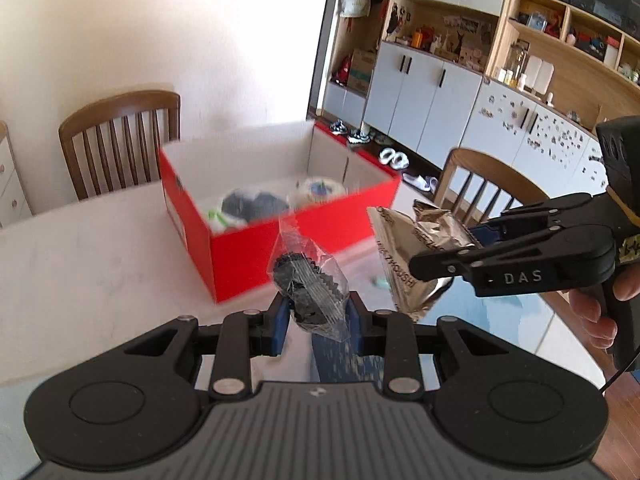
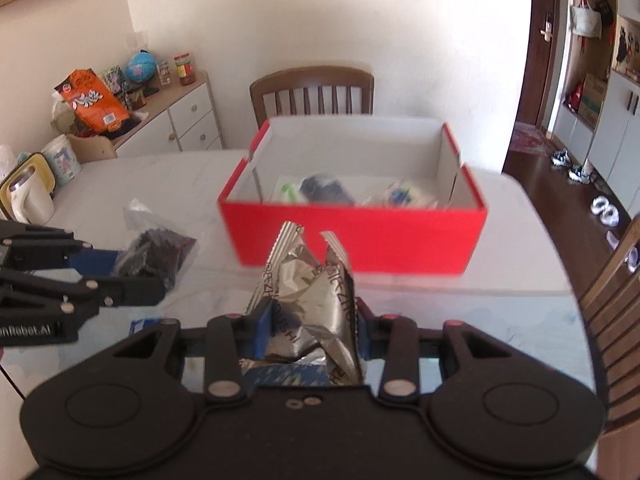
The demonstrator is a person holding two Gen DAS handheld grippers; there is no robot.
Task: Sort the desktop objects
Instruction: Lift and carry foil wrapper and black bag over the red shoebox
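Observation:
A red box point(image 1: 256, 248) with a white inside stands open on the white table point(image 1: 80, 264); it also shows in the right wrist view point(image 2: 360, 240). Several wrapped items lie in it. My left gripper point(image 1: 318, 316) is shut on a clear packet of dark pieces point(image 1: 308, 280) and holds it above the table, short of the box. My right gripper point(image 2: 310, 324) is shut on a crumpled silver foil packet point(image 2: 312, 296), also short of the box. Each gripper shows in the other's view, the right point(image 1: 476, 248) and the left point(image 2: 132, 272).
Wooden chairs stand behind the table point(image 2: 312, 92) and at its right point(image 1: 476, 184). A white sideboard point(image 2: 176, 120) with a globe and an orange bag is at the back left. A cream appliance point(image 2: 28, 196) sits at the table's left edge. Cabinets line the right wall point(image 1: 440, 92).

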